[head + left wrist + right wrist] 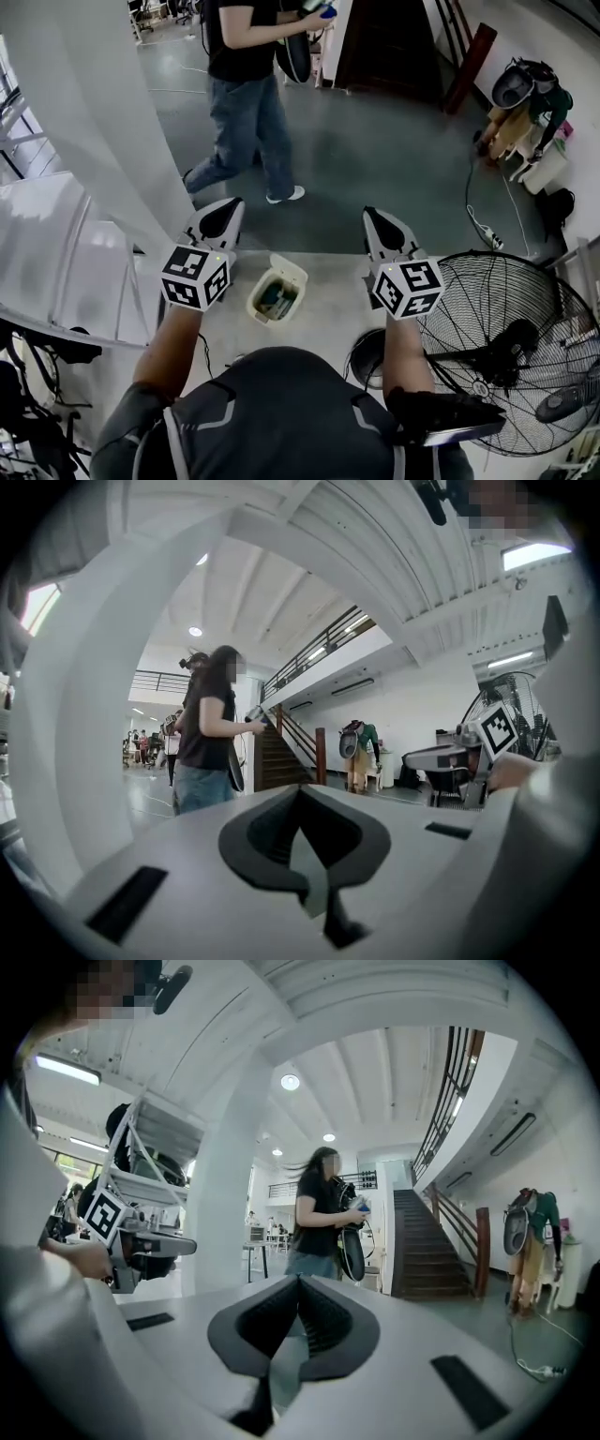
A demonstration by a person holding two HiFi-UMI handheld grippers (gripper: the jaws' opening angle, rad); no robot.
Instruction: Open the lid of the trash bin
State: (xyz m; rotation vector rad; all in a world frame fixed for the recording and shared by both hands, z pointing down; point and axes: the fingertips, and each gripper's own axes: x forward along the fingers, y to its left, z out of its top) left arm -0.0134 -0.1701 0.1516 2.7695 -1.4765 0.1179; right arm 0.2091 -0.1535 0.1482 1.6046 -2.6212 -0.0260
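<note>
Centrally in the head view, the trash bin (277, 291) stands on the pale table (323, 309), a small cream container seen from above with a dark interior showing inside its rim. Whether its lid is raised cannot be told at this size.

The left gripper (226, 208) is at the bin's left and the right gripper (374, 216) at its right. Both point toward the top of the frame, and neither touches the bin. In the left gripper view, the left gripper's (300, 791) jaws are clenched together with nothing between them. In the right gripper view, the right gripper's (298, 1281) jaws are likewise clenched and empty.

Further out, a floor fan (511, 352) with a wire guard fills the lower right of the head view. A white pillar (112, 122) rises at upper left. A person (246, 94) in a dark top and jeans stands on the grey floor (375, 150) at upper centre. A power strip (487, 232) lies on the floor at right.
</note>
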